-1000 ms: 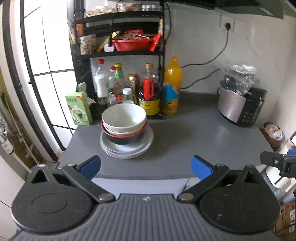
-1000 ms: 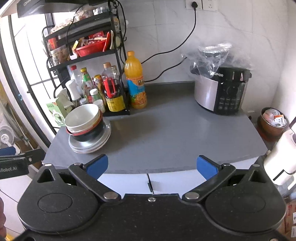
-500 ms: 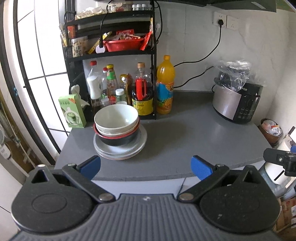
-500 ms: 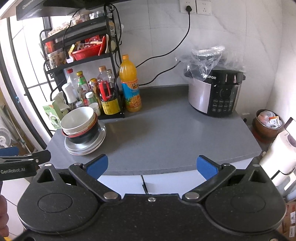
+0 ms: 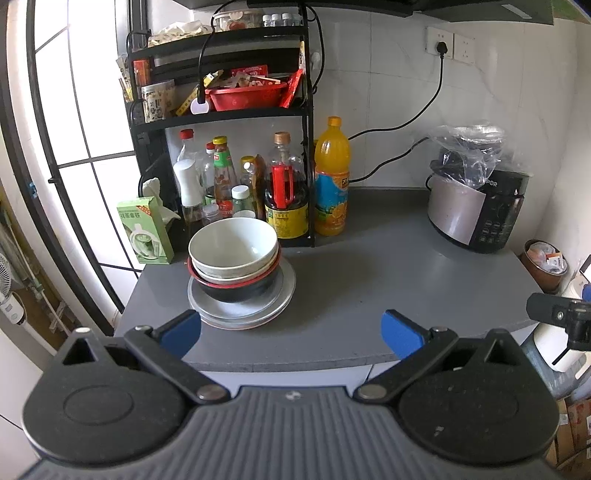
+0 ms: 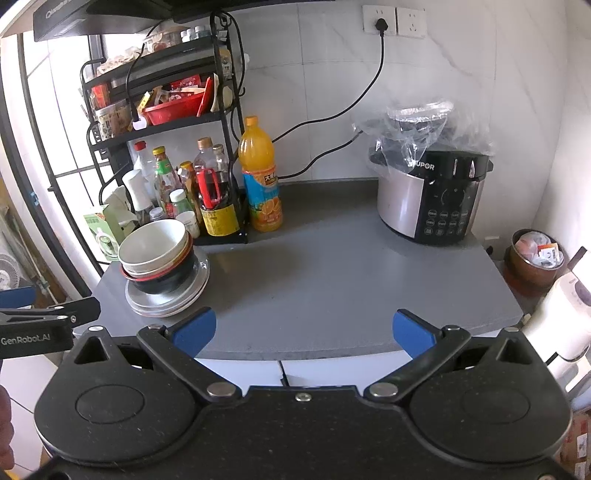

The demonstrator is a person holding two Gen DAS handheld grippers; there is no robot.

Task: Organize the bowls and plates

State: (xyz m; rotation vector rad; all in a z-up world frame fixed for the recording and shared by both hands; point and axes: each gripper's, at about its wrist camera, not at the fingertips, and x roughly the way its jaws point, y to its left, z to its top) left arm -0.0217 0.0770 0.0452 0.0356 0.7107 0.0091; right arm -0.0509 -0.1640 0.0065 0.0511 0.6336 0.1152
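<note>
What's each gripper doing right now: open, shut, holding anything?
Left gripper: open, fingers wide apart, holding nothing, short of the bowl stack.
Right gripper: open, fingers wide apart, holding nothing, over the counter edge.

A home kitchen, by every sign. A grey countertop (image 5: pixel 369 280) runs along a white tiled wall, and the rest is placed around it. At its back left stands a black wire rack (image 5: pixel 221 122) crowded with sauce and oil bottles below and a red basket (image 5: pixel 245 96) of packets above. Just right of the rack is an orange drink bottle (image 5: pixel 331 177). At the counter's back right sits an electric cooker (image 6: pixel 430 195), a plastic bag over its lid, its cord running up to a wall socket (image 6: pixel 380 20). On the counter's front left, plates (image 5: pixel 242 299) carry stacked bowls (image 5: pixel 233 258). Left of the counter is a barred window (image 5: pixel 74 147)
</note>
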